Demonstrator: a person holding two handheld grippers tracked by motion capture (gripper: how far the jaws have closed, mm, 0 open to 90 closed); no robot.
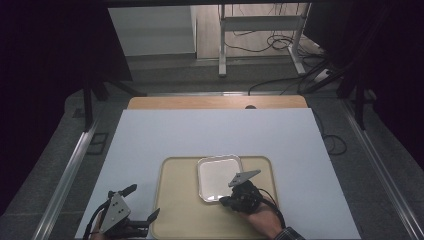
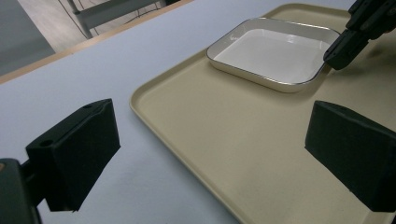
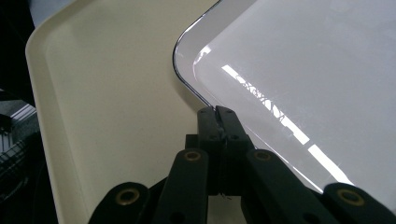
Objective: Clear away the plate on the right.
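Pinching the white dish's (image 3: 299,60) rim, right gripper (image 3: 217,112) (close-up); left gripper (image 2: 210,154) agape, empty.

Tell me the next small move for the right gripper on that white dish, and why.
Probably lift the right gripper slightly to raise the near rim of the white dish and test the hold. Its jaws look shut on that rim, and the dish rests flat on the beige tray. The left gripper is open, hovering over the tray's left edge, so it could steady the tray.
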